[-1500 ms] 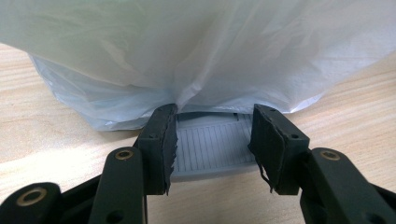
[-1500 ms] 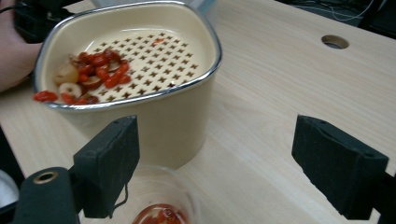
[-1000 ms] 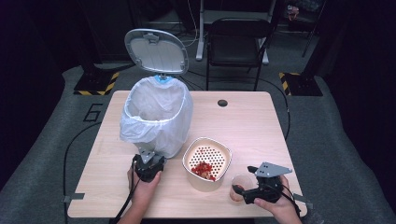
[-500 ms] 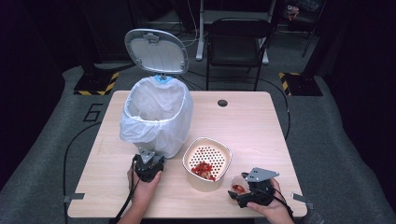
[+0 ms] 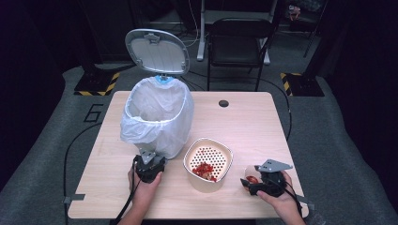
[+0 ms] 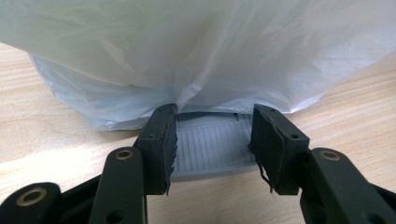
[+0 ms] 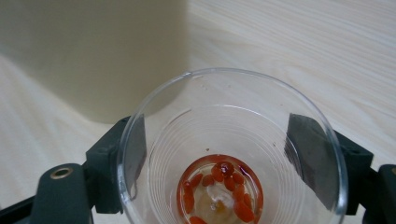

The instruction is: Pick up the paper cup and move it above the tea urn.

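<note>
In the high view, a pedal bin (image 5: 157, 117) lined with a white bag (image 5: 183, 115) stands on the left half of the wooden bench (image 5: 244, 122), its grey lid (image 5: 157, 50) raised upright behind it. Just right of the bin's base sits a cream strainer bowl (image 5: 208, 163) with red pieces (image 5: 202, 169) lying on its perforated insert. The left hand-held gripper (image 5: 149, 165) rests on the bench right at the near foot of the bin, its tips against the bin's base. The right hand-held gripper (image 5: 256, 183) lies to the right of the strainer bowl, well apart from the bin, with a small clear cup (image 5: 251, 177) at its tips.

In the left gripper view, the left hand-held gripper (image 6: 212, 140) has its two black jaws set on either side of the bin's grey ribbed pedal (image 6: 210, 149), the pads pressed against the pedal's edges, so it is clamped on the pedal. The white bag (image 6: 201, 51) hangs down just above the pedal and spreads over the bench (image 6: 56, 135).

In the right gripper view, the right hand-held gripper (image 7: 229, 144) holds the clear cup (image 7: 229, 140) between its jaws; both pads lie against the cup's wall, and the jaws have just been closing on it. Red berries (image 7: 222, 189) sit in a little liquid at the cup's bottom. The cream wall of the strainer bowl (image 7: 93, 56) rises just beyond the cup.
</note>
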`<state>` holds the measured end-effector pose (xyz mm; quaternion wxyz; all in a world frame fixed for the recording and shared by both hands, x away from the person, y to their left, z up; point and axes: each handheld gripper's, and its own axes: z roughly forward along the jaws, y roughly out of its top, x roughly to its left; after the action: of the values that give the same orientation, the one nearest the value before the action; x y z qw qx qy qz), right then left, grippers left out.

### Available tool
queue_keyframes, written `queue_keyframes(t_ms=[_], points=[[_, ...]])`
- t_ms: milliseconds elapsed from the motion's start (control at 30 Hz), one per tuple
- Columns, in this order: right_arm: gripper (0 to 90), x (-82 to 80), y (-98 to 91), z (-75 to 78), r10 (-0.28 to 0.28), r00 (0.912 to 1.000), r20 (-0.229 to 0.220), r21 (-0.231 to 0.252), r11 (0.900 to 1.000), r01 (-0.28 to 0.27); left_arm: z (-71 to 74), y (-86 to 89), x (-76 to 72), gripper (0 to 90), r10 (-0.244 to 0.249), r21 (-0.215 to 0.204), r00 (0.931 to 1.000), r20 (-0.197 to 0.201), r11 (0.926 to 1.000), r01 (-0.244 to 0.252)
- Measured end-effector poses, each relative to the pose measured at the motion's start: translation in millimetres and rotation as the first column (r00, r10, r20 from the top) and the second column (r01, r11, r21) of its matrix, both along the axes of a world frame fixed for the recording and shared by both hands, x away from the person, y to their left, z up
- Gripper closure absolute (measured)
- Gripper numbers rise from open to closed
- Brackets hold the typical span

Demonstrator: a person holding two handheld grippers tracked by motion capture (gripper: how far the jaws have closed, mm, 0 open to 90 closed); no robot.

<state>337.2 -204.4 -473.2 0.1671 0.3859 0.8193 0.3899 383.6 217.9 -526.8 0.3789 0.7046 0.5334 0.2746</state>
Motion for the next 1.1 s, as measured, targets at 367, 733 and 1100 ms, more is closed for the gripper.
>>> queue_keyframes(t_ms=[367, 733, 1100], points=[[20.6, 21.0, -40.3, -0.5, -0.163, 0.9866, 0.014, 0.033, 0.9862, 0.162, -0.7, -1.2, 0.4, 50.6, 0.01, -0.015, 0.9999, 0.011, 0.9998, -0.01], [10.2, 22.1, -56.8, -4.5, -0.23, 0.973, 0.025, 0.046, 0.9725, 0.228, -0.5, -0.7, 0.4, 50.6, 0.011, -0.007, 0.9999, 0.012, 0.9999, -0.011], [7.8, 18.4, -53.0, 22.7, -0.218, 0.9709, 0.099, 0.039, 0.9758, 0.215, -0.1, 0.0, 0.3, 50.7, 0.005, 0.002, 1.0, 0.007, 1.0, -0.005]])
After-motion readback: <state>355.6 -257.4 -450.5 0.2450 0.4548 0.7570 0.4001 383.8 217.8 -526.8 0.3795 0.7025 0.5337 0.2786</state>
